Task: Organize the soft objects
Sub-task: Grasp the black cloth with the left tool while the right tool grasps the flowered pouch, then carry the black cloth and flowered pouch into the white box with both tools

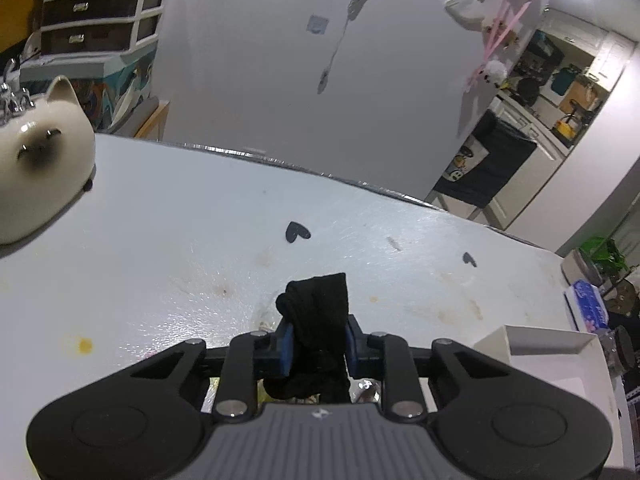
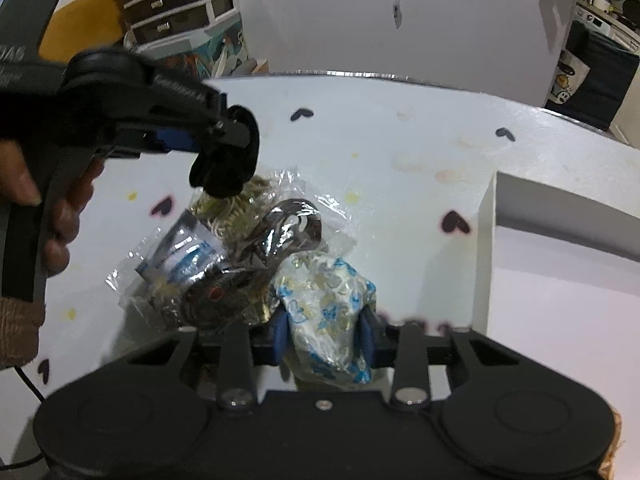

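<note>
In the left wrist view my left gripper (image 1: 318, 334) is shut on a bunched black cloth piece (image 1: 316, 300), whose ends stick out above and below the blue pads. From the right wrist view that left gripper (image 2: 234, 134) hangs above the table with the black cloth (image 2: 224, 172) drooping from it, a hand on its handle. My right gripper (image 2: 326, 334) is shut on a soft fabric piece (image 2: 328, 300) with a blue and gold flower print. A clear plastic bag (image 2: 240, 248) of several more fabric pieces lies just beyond it on the white table (image 2: 400, 140).
An open white box (image 2: 560, 264) stands right of the bag, also the box (image 1: 548, 356) at lower right. A cream cat-shaped ceramic (image 1: 40, 160) sits at the table's left. Black heart marks dot the tabletop. A wall and drawers lie behind.
</note>
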Demonstrator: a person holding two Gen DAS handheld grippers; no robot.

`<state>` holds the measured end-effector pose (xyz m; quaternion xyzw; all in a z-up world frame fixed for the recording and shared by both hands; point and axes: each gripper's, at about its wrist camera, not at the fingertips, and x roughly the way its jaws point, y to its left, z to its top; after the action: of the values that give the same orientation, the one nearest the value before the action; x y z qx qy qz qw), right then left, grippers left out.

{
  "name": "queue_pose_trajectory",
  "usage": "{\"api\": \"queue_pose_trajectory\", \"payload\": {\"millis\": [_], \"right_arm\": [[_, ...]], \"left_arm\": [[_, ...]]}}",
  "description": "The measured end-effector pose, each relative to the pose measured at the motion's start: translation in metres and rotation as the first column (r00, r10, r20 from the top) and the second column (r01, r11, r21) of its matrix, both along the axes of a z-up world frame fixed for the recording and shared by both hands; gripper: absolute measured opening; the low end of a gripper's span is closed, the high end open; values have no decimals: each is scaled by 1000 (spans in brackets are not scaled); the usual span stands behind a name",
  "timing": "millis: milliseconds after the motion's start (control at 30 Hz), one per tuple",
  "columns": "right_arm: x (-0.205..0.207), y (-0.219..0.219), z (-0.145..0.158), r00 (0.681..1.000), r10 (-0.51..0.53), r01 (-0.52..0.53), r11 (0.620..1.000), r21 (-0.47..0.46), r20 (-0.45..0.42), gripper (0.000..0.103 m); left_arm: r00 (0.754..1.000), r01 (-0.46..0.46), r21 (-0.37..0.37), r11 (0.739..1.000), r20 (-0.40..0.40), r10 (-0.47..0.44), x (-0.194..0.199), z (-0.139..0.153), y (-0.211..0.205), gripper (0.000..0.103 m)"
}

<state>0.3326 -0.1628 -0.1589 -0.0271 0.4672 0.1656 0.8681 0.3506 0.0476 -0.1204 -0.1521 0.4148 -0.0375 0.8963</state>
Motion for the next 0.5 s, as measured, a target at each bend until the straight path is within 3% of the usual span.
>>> {"api": "queue_pose_trajectory", "payload": {"millis": [500], "right_arm": [[-52, -24, 68, 982, -95, 78, 991, 107, 161, 36]], "left_arm": [[987, 82, 20, 996, 139, -84, -91, 62, -4, 26]]}}
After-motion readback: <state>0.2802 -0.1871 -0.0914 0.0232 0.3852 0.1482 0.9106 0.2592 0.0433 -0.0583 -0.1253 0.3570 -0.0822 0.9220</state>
